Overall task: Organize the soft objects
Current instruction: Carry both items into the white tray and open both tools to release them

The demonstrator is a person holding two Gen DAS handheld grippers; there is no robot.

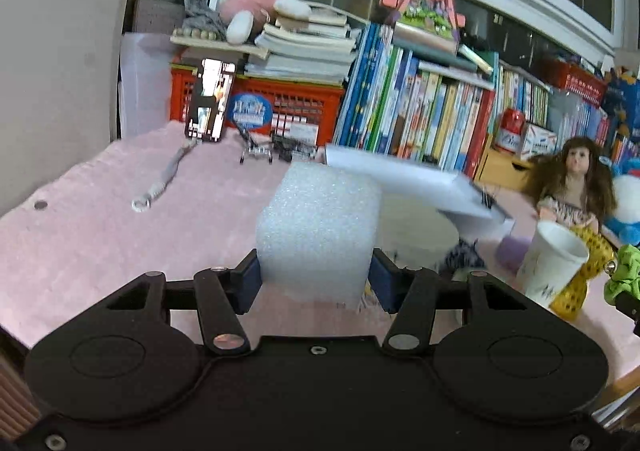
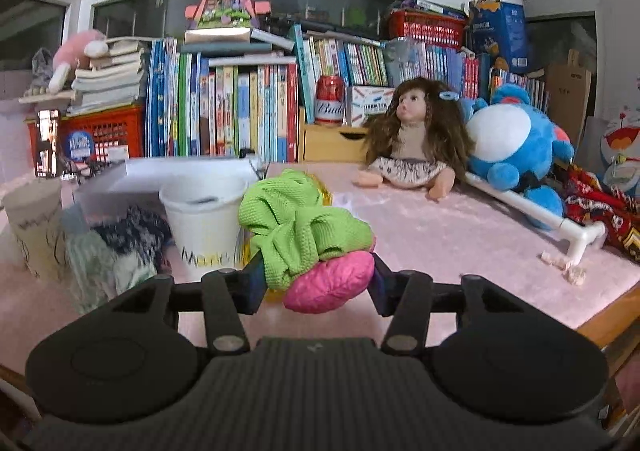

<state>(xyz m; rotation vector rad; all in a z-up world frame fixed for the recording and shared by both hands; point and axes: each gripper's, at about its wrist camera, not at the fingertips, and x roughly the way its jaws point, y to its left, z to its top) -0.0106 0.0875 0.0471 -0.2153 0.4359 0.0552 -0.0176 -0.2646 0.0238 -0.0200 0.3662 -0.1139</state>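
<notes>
Presently: left gripper (image 1: 316, 279) clamps foam block (image 1: 318, 231), right gripper (image 2: 316, 285) clamps green-pink scrunchies (image 2: 308, 243), both near white box (image 2: 176, 175), likely for sorting.

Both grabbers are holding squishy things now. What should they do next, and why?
Probably carry both toward the white box. The left hand-held gripper is clamped on the white foam block, and the right hand-held gripper pinches the green cloth and pink squishy toy, so both grips look secure.
</notes>
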